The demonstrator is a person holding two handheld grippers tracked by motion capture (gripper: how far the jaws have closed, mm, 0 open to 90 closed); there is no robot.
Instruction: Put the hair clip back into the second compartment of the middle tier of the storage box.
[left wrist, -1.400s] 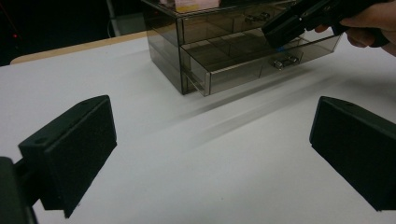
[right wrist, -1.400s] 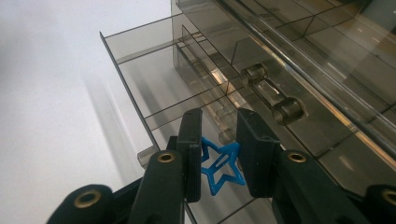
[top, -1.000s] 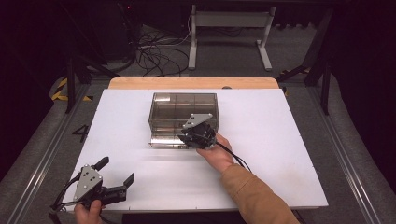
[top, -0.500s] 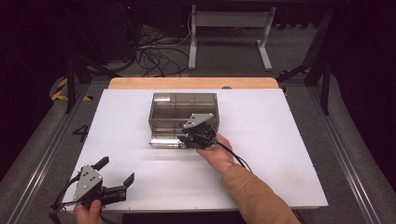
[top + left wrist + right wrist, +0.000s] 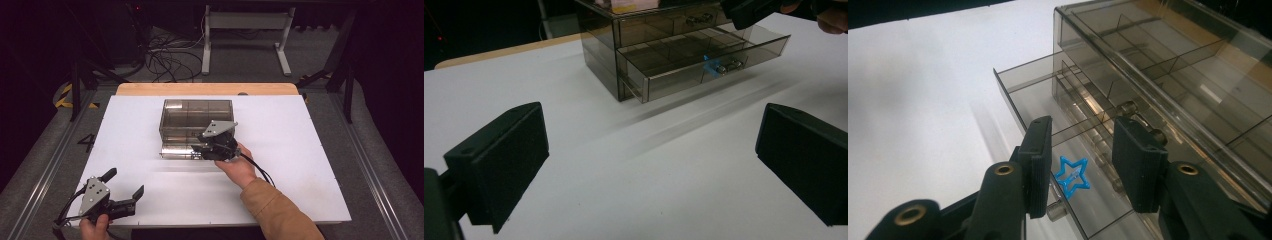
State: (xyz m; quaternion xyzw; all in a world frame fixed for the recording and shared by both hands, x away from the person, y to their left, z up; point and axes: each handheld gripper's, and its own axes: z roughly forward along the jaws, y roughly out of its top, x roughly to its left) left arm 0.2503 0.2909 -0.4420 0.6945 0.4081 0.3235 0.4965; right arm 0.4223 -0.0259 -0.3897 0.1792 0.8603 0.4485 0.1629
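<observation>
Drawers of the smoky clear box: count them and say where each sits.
2. The upper drawer is pushed in; the lower drawer is pulled out and holds a blue star, below the open right gripper. More may be hidden.

high view overhead, gripper views close, sharing drawer box (image 5: 196, 120)

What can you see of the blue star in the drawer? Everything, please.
The blue star is a small five-pointed outline, open in the middle, and looks like bright blue plastic. It lies flat on the floor of the pulled-out lower drawer of the smoky clear organizer box, close behind the drawer's front wall and near its knob. The right hand-held gripper hangs above it with jaws apart, having just been opening; the pads do not touch the star. From the left gripper view it is a blue blur through the drawer front.
</observation>
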